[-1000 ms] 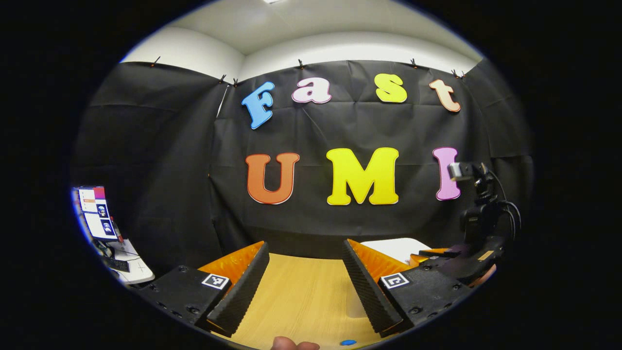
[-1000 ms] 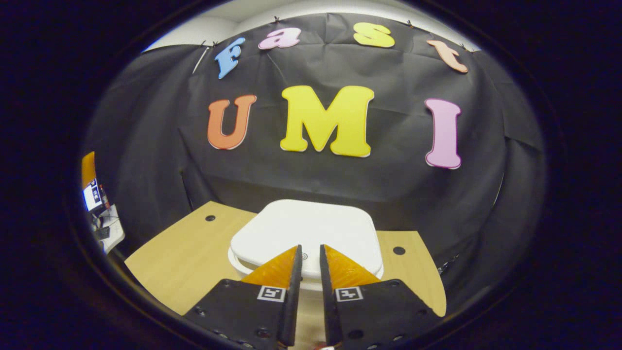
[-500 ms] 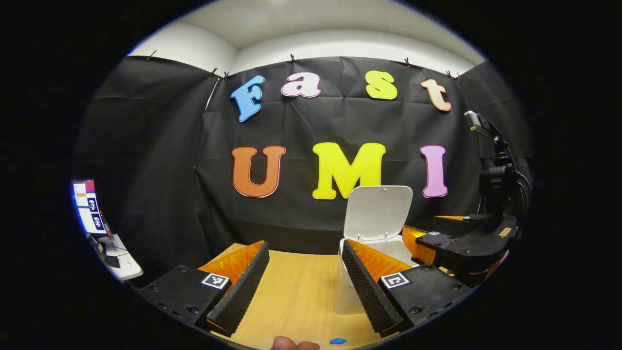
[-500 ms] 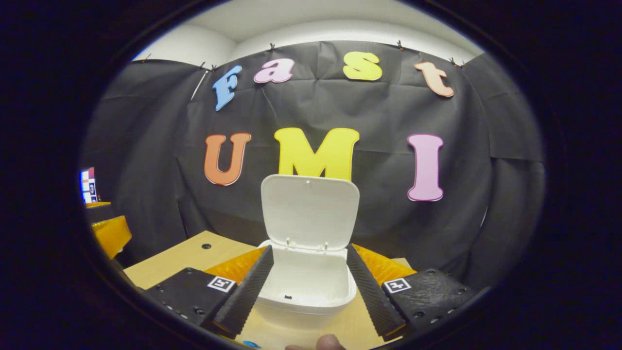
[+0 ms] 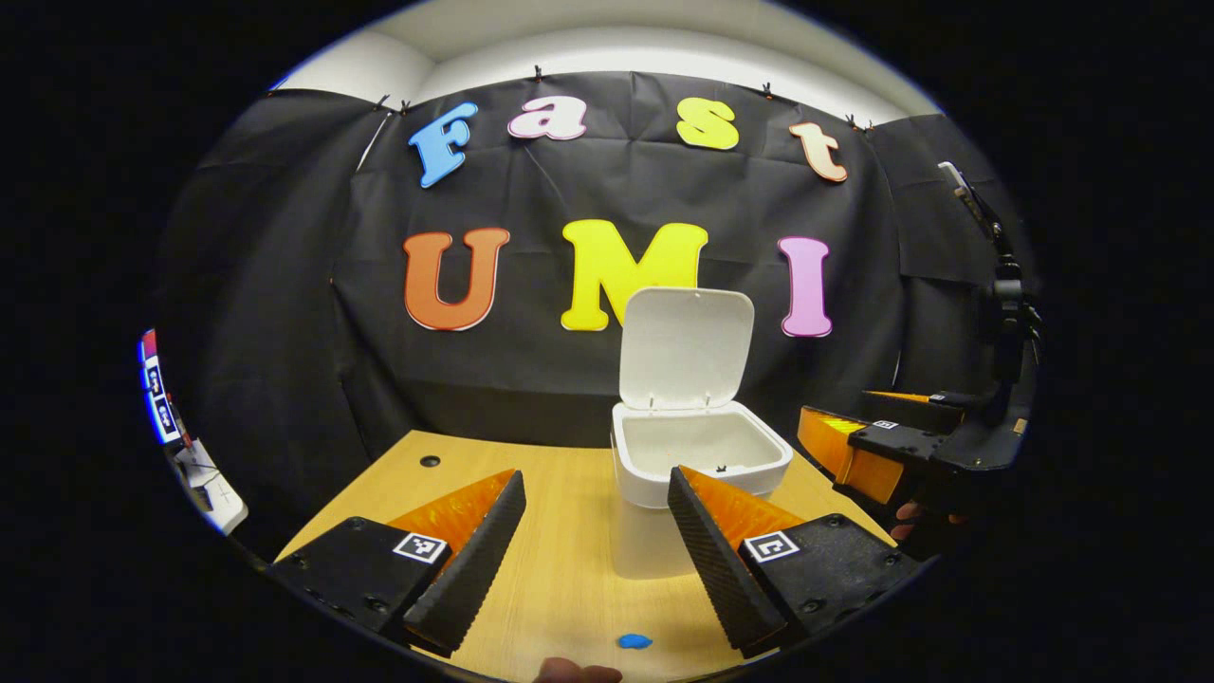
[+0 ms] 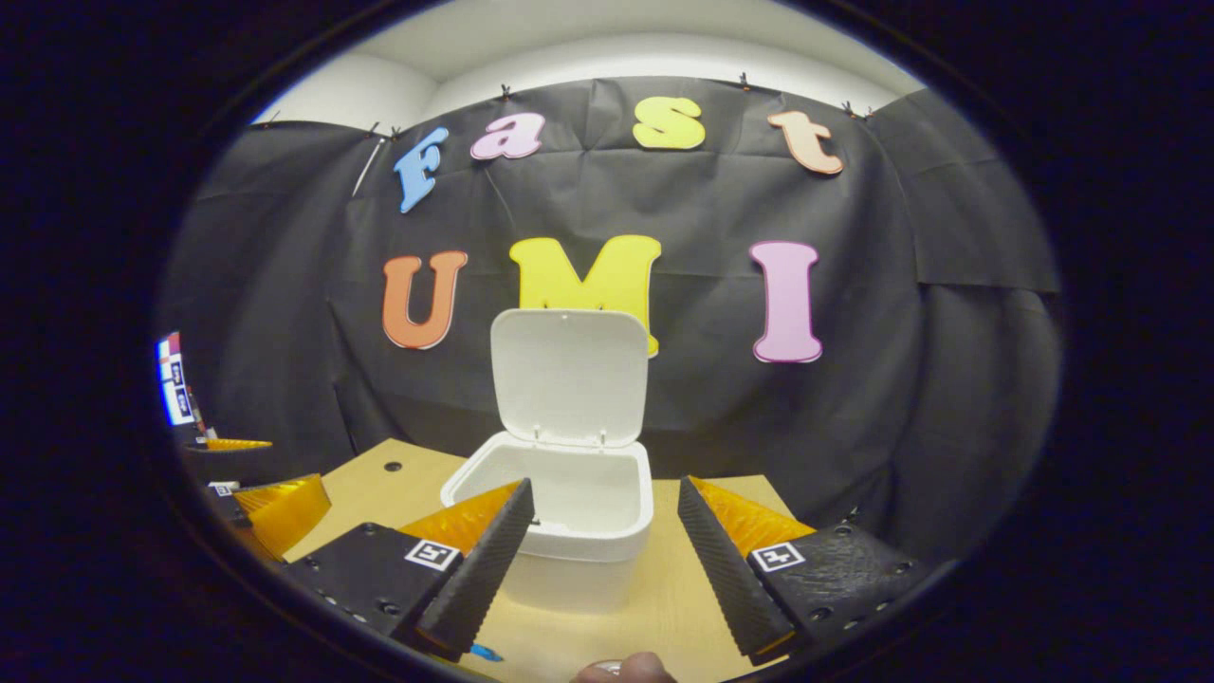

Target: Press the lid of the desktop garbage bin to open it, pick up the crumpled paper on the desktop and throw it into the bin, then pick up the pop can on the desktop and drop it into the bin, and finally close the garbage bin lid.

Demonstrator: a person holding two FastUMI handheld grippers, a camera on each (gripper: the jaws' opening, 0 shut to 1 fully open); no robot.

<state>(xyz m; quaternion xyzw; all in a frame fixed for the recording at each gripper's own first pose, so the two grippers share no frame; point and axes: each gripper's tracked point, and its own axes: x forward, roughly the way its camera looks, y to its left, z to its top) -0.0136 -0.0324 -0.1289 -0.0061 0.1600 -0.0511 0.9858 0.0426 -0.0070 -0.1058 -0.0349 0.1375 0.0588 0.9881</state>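
The white garbage bin (image 5: 664, 479) (image 6: 579, 560) stands on the wooden desktop (image 5: 560, 569) with its lid (image 5: 685, 346) (image 6: 569, 375) raised upright at the back; what shows of its inside looks bare. My left gripper (image 5: 593, 545) is open, held short of the bin and a little to its left, nothing between its fingers. My right gripper (image 6: 602, 555) is open too, in front of the bin, which stands slightly left of its gap. In the left gripper view the right gripper (image 5: 896, 441) shows at the right, beside the bin. The left gripper's finger (image 6: 275, 507) appears at the left edge of the right gripper view.
A small blue spot (image 5: 634, 641) lies on the desktop near the front edge. Round cable holes (image 5: 430, 461) (image 6: 392, 467) sit in the desk's back left corner. A monitor (image 5: 156, 403) stands off to the far left beyond the desk. A fingertip (image 6: 621, 669) shows at the bottom.
The bin lid went from shut to upright. My right gripper opened and pulled back from the bin. The left gripper view tilted down, bringing the open bin into sight.
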